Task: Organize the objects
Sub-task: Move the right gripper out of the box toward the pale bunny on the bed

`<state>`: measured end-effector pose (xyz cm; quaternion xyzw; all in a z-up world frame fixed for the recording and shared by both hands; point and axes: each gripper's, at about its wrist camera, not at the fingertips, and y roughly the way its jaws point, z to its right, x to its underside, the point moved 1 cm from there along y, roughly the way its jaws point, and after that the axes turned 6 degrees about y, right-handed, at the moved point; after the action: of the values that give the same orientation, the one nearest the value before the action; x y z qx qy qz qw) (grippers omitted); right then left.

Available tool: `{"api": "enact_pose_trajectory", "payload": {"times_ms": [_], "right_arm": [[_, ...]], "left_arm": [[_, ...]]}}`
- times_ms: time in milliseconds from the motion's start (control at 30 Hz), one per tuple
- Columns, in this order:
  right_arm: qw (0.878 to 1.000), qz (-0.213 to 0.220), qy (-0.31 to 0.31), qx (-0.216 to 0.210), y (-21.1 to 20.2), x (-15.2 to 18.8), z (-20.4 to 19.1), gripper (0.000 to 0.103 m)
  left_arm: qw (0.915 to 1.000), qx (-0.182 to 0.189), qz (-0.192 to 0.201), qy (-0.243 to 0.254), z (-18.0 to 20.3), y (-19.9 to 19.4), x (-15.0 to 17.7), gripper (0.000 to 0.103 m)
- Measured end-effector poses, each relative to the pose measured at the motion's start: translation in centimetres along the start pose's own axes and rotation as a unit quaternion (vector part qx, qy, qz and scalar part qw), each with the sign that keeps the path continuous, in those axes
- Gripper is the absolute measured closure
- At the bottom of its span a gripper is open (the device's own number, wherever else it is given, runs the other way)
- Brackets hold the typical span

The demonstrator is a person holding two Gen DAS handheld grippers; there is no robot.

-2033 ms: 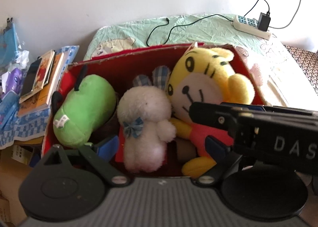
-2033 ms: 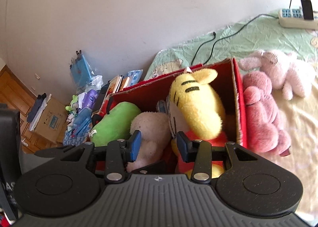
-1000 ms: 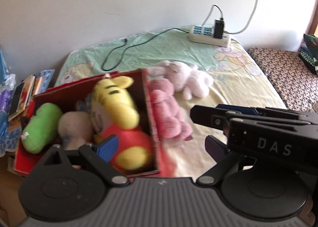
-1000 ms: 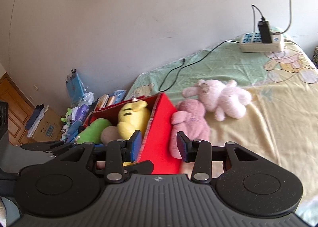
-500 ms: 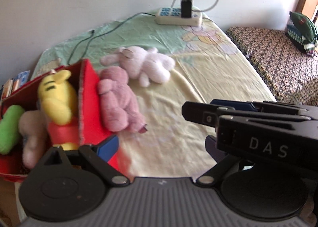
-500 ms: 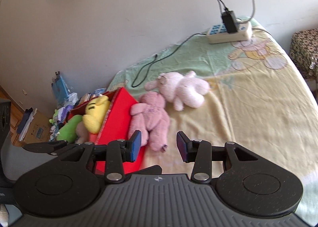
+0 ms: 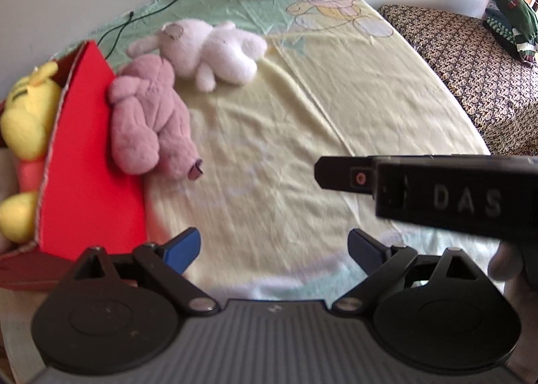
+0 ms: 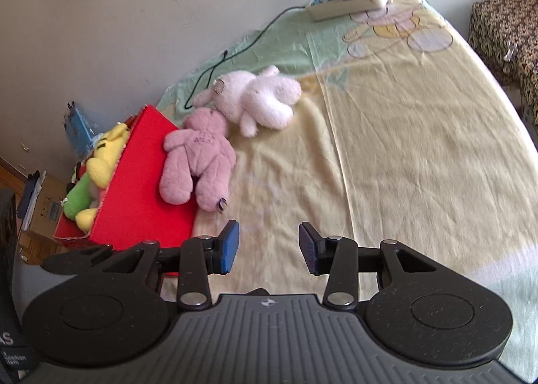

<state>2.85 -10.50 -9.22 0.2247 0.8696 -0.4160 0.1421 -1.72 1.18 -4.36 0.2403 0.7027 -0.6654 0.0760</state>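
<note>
Toys are the job: two lie loose on the bed, the rest sit in the red box (image 8: 141,178). Right gripper (image 8: 269,246) has its jaws open and empty, blue pads apart, over bare yellow sheet at lower centre of its view. Left gripper (image 7: 272,242) likewise stands open with nothing between its jaws, above the sheet at lower centre.

Two seconds ago both cameras were filled by the box and its toys; now both have swung out over the bed, and the box sits at the left edge. I judge that the last toy is stowed and the next fetch is beginning.

Nearest the jaws is the dark pink toy (image 8: 196,162), lying against the box's outer wall, left of centre. Just beyond it, touching or nearly so, lies the pale pink toy (image 8: 259,98). A power strip (image 8: 346,3) lies at the top, by the wall.

Right view alone shows the green toy (image 8: 79,199) in the box and clutter on the floor. Left view alone shows the right gripper's body crossing the right side, part of a hand (image 7: 504,266) under it, and folded clothes (image 7: 511,17) at upper right.
</note>
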Motion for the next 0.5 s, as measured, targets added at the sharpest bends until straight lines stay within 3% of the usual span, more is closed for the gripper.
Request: {"api": "enact_pose_trajectory", "payload": {"times_ms": [200,500], "right_arm": [[0.999,-0.002,-0.036,0.014,2.6,-2.4,0.6,0.059],[0.998,0.008,-0.054,0.007,7.6,-9.6,1.8,0.059]], "left_arm": [[1.0000,0.000,0.009,-0.003,-0.5,1.5,0.1,0.008],[0.9982,0.027,0.053,-0.005,-1.5,4.2,-2.3,0.008]]}}
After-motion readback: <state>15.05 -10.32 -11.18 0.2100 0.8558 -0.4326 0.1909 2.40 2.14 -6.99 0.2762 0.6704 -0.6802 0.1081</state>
